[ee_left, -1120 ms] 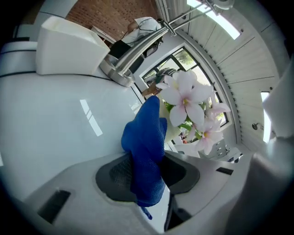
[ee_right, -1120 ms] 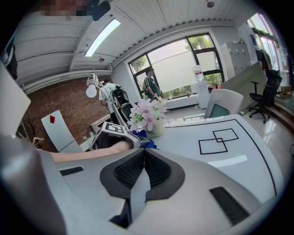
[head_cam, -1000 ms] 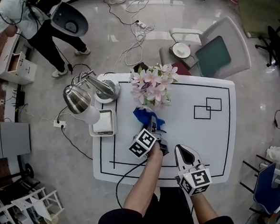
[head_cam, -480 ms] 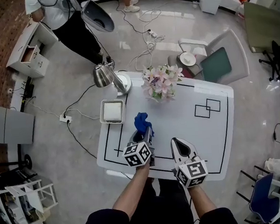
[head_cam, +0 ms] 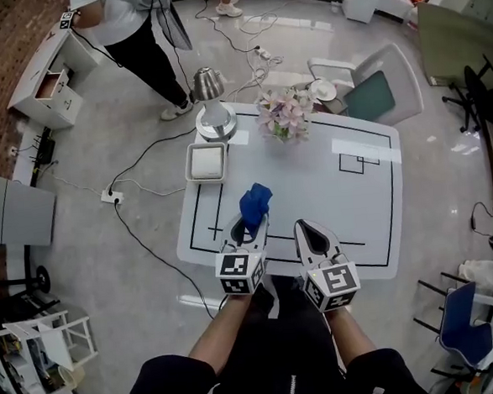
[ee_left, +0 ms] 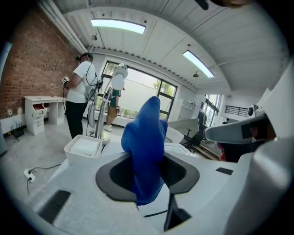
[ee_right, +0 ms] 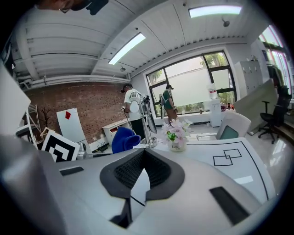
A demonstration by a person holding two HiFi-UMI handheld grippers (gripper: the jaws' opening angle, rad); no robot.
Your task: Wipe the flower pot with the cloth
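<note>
A small white flower pot with pink flowers [head_cam: 285, 115] [ee_right: 176, 135] stands at the far edge of the white table [head_cam: 357, 218]. My left gripper [head_cam: 249, 224] [ee_left: 148, 180] is shut on a blue cloth [head_cam: 254, 203] [ee_left: 145, 151], which bunches up above its jaws; the same cloth [ee_right: 123, 139] shows at the left in the right gripper view. Both grippers hang over the table's near edge, far from the pot. My right gripper [head_cam: 309, 235] [ee_right: 143, 170] is shut with nothing in it.
A white square tray [head_cam: 205, 162] [ee_left: 83, 148] and a metal desk lamp [head_cam: 211, 97] stand at the table's far left. Black outlines are drawn on the table, with two overlapping squares [head_cam: 352, 160] at the right. A chair [head_cam: 372, 84] stands behind the table, and a person [head_cam: 138, 27] beyond the lamp.
The view has pulled back from the table. My left gripper with the blue cloth has come away from the pot toward the near edge. The right gripper stays beside it.
</note>
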